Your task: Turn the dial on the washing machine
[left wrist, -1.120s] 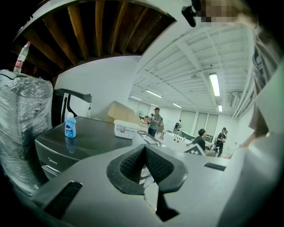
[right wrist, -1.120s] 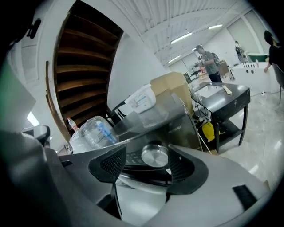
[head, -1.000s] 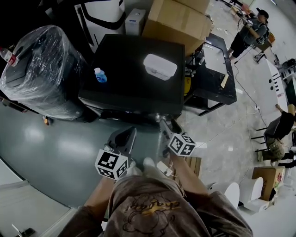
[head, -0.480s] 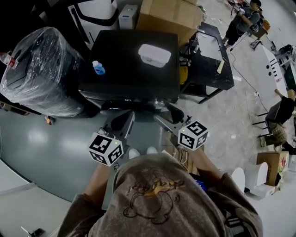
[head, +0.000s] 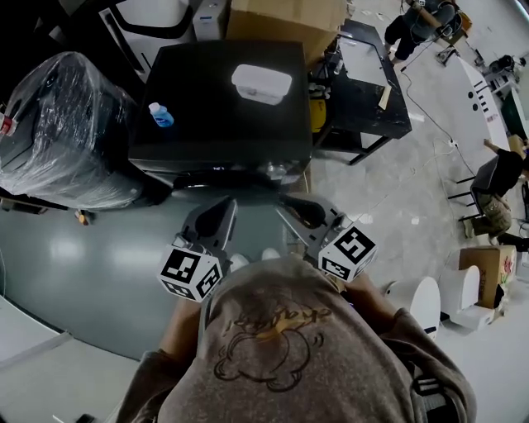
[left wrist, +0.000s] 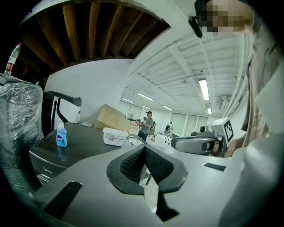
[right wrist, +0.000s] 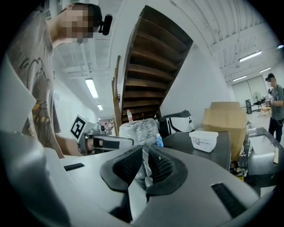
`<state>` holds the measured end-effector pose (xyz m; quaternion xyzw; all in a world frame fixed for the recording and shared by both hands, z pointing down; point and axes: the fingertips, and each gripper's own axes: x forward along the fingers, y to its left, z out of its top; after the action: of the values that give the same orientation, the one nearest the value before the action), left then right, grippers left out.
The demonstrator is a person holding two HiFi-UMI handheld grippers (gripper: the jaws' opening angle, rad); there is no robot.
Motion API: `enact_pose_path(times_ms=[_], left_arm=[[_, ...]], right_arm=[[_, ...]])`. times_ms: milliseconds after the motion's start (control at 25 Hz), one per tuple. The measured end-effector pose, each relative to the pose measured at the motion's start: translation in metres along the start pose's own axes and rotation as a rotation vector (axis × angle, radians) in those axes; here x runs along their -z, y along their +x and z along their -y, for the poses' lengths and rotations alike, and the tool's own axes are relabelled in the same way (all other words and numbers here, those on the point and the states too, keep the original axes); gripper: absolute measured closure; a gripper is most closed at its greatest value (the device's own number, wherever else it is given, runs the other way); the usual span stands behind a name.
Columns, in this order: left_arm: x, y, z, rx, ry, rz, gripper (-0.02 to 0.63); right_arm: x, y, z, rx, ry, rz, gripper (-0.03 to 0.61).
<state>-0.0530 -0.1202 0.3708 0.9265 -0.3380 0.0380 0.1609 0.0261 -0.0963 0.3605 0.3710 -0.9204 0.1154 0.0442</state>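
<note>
The black washing machine (head: 207, 66) stands in front of me, and its top (left wrist: 82, 142) (right wrist: 184, 141) also shows in both gripper views. A small pale knob (head: 277, 171) sits on its front edge; I cannot make out more of it. Both grippers hang side by side just short of that front, touching nothing. My left gripper (head: 220, 213) (left wrist: 144, 150) is shut, pads together and empty. My right gripper (head: 299, 208) (right wrist: 143, 151) has just been closing; only a thin slit remains between its pads, with nothing in it.
A white lidded box (head: 261, 84) and a blue bottle (head: 159, 115) rest on the machine's top. To its left is a plastic-wrapped appliance (head: 58, 124), behind it a cardboard box (head: 285, 16), to its right a black table (head: 364, 91). People (head: 417, 21) stand far off.
The right gripper has risen from low by my feet to the left gripper's level and rolled; its jaws have drawn nearly together. The left gripper rose slightly.
</note>
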Motion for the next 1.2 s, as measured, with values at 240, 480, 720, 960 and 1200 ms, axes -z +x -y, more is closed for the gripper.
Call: enact_pose_path(times_ms=[240,480,720,960,1200], left_arm=[[0.002,0.012,0.006,0.032,0.021,0.043,0.621],[0.011,0.017,0.008,0.052,0.038,0.053,0.621],[0.021,0.016,0.014,0.061,0.028,0.046,0.621],[0.026,0.014,0.019,0.059,0.029,0.044,0.621],[0.031,0.011,0.021,0.044,0.017,0.045,0.621]], right_arm=[[0.002,0.004,0.005,0.029,-0.02,0.051,0.577],[0.009,0.005,0.008,0.03,-0.025,0.047,0.577],[0.017,-0.004,0.009,0.041,-0.019,0.028,0.577],[0.019,-0.008,0.009,0.07,-0.031,0.031,0.577],[0.016,-0.01,0.015,0.141,0.007,0.085,0.577]])
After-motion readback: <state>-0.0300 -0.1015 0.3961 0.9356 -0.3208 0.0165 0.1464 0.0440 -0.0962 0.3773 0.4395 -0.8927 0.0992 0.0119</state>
